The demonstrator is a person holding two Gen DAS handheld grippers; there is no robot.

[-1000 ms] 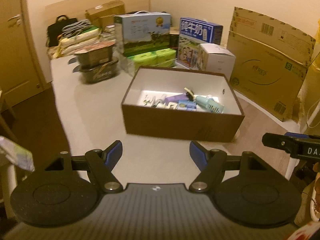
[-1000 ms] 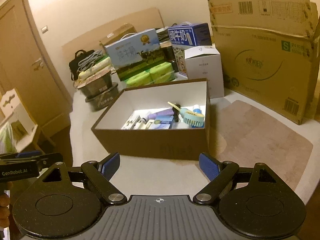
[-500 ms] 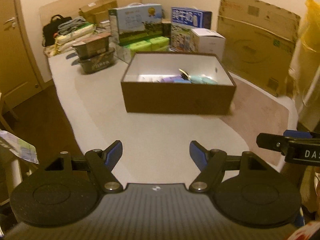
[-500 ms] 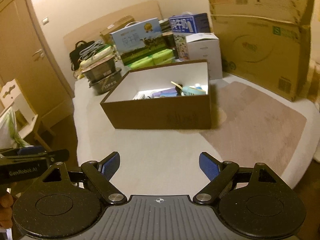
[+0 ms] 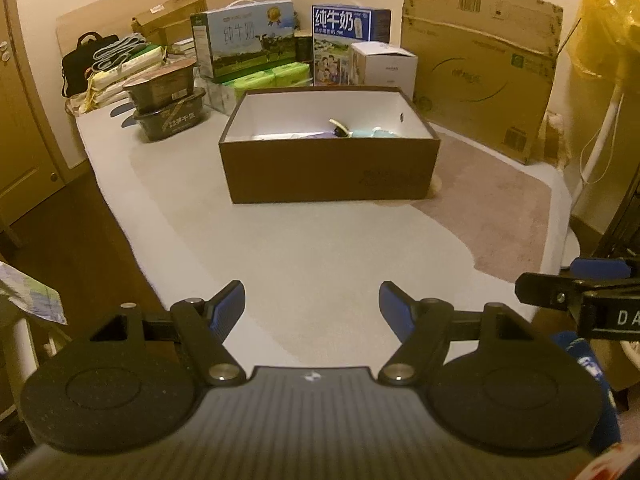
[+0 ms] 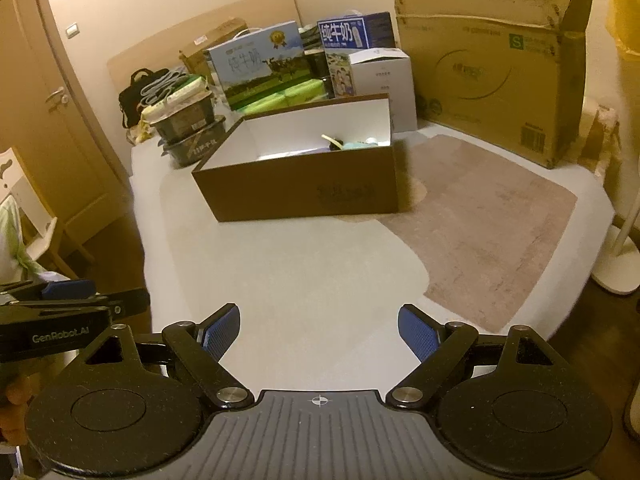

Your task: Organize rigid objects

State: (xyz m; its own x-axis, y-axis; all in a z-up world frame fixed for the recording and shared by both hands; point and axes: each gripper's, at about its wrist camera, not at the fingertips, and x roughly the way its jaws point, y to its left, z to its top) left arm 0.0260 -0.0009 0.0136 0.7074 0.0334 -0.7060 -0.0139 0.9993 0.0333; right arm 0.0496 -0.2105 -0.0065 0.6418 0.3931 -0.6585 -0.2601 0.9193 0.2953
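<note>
- The left gripper and right gripper hover at lower frame over the white table, jaws wide and holding nothing.
- At centre frame sits the brown cardboard box; small items, among them a teal object, already lie inside.
- No loose objects show on the bare tabletop, so the sorting appears largely finished.

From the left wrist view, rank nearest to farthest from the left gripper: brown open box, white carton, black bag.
1. Brown open box, centre of the table, nearest the left gripper.
2. White carton, behind the box, right.
3. Black bag, far left, by the wall.
</note>
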